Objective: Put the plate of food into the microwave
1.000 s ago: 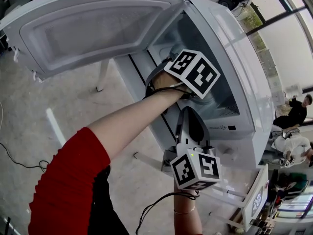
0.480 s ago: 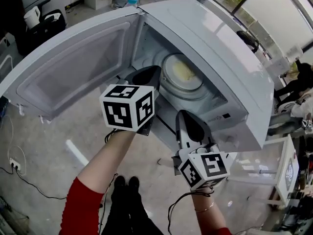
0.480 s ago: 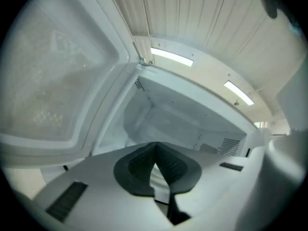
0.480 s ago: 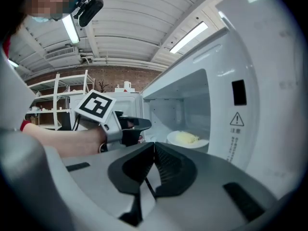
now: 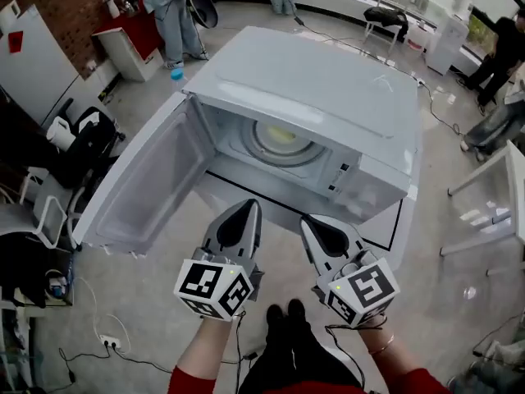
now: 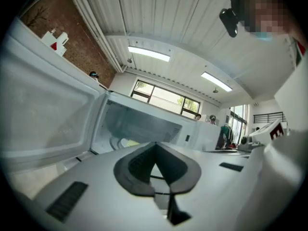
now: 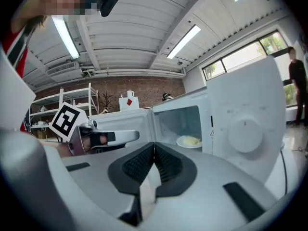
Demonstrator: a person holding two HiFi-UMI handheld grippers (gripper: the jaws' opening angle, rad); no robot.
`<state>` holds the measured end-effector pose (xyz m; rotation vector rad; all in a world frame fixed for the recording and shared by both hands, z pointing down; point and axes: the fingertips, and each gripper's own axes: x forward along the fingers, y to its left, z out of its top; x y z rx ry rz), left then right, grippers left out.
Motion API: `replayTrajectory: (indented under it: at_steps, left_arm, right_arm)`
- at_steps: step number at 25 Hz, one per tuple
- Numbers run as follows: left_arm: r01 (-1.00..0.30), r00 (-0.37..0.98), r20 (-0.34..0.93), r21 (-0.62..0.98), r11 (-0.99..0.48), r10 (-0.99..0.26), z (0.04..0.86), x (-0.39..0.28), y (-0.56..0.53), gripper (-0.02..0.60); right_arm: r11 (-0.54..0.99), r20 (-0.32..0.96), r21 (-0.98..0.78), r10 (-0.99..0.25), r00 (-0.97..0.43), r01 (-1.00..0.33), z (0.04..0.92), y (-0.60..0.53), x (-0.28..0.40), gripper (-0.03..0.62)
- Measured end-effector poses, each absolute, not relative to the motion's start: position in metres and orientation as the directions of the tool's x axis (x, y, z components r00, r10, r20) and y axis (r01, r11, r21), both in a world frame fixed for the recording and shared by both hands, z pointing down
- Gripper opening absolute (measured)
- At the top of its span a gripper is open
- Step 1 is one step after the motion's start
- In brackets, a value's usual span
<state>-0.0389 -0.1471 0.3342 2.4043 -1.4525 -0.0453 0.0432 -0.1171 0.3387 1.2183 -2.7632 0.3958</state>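
A white microwave (image 5: 328, 80) stands with its door (image 5: 139, 187) swung open to the left. Inside it, on the turntable, rests a white plate of yellow food (image 5: 279, 136), also visible as the plate (image 7: 189, 141) in the right gripper view and as a sliver of plate (image 6: 121, 142) in the left gripper view. My left gripper (image 5: 250, 207) is shut and holds nothing, hovering in front of the opening, well short of the plate. My right gripper (image 5: 308, 222) is beside it, also shut and empty. The left gripper (image 7: 108, 137) shows in the right gripper view.
The microwave's dial panel (image 7: 245, 134) is right of the cavity. People stand at the back left (image 5: 176, 11) and at the far right (image 5: 500, 39). Cables and a power strip (image 5: 107, 343) lie on the floor, and a white table (image 5: 504, 195) is at the right.
My left gripper has come out of the microwave cavity and its jaws have closed, leaving the plate inside. Both grippers have drawn back to in front of the open door.
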Motion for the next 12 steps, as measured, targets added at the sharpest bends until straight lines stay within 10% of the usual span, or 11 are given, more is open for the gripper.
replayTrajectory:
  at_steps: [12]
  left_arm:
    - [-0.864, 0.5, 0.202, 0.19, -0.467, -0.842, 0.313, -0.04, -0.041, 0.009]
  right_arm:
    - [0.596, 0.201, -0.184, -0.756, -0.624, -0.781, 0.322, -0.038, 0.099, 0.015]
